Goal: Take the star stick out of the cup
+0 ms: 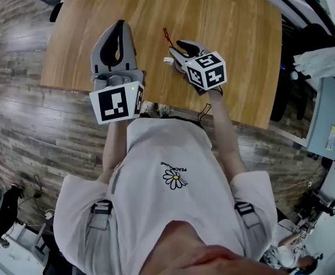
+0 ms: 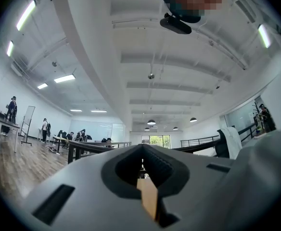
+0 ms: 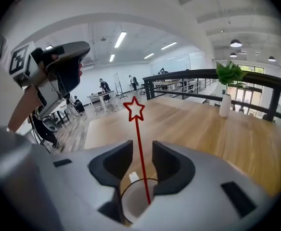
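A thin red star stick [image 3: 139, 148] stands in a white cup [image 3: 133, 206], its star tip pointing away over the wooden table [image 1: 230, 33]. My right gripper [image 3: 142, 150] hangs over the cup, open, with the stick passing between its dark pads and a gap on each side. From the head view, that right gripper [image 1: 176, 51] sits near the table's front edge, the stick [image 1: 167, 38] poking out beyond it and the cup [image 1: 168, 61] mostly hidden. The left gripper [image 1: 120, 30] is held upright to the left, pointing up into the room. Its jaws [image 2: 143, 150] are shut on nothing.
A white vase with a green plant [image 3: 225, 100] stands far across the table, near a dark railing [image 3: 212, 73]. The table's front edge [image 1: 156, 103] runs close to the person's body. Wood flooring lies left of the table, and chairs and desks stand at the right.
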### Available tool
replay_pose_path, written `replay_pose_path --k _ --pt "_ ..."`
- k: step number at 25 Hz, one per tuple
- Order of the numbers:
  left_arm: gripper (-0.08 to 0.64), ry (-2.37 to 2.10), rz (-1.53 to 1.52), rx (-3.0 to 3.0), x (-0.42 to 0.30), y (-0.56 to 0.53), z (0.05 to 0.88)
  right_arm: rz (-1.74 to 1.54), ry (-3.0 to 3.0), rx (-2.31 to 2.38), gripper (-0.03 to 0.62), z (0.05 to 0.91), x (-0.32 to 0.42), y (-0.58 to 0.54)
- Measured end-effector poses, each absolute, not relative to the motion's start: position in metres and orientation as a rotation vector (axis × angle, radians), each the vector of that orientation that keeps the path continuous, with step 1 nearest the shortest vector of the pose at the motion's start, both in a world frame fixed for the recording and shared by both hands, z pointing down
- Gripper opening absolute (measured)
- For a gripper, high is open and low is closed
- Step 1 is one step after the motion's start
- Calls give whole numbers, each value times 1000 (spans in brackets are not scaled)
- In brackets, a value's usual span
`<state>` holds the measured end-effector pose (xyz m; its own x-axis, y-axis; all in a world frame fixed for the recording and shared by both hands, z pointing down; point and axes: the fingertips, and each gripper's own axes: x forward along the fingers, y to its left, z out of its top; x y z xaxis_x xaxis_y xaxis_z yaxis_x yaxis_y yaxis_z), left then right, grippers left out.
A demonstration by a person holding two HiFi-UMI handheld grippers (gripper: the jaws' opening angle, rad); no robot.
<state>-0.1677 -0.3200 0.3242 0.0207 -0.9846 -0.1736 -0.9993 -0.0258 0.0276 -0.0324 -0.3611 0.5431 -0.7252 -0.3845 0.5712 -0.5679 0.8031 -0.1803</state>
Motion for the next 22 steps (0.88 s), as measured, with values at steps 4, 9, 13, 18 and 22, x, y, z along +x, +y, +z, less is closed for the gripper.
replay_pose_path --k 4,9,13,18,22 --pt "15 2155 218 -2152 -180 -313 328 462 -2420 688 107 556 -40 -358" --pt "15 2163 219 -2152 -184 -311 331 474 -2415 701 54 559 -41 -359" --pt "15 2156 220 -2154 -188 -311 330 469 -2413 713 29 560 -44 -360" --pt "15 2149 222 -2160 -187 -309 330 447 -2421 720 17 558 -46 -359" --pt "15 2117 222 -2171 -181 -311 322 477 -2483 762 12 535 -45 -364"
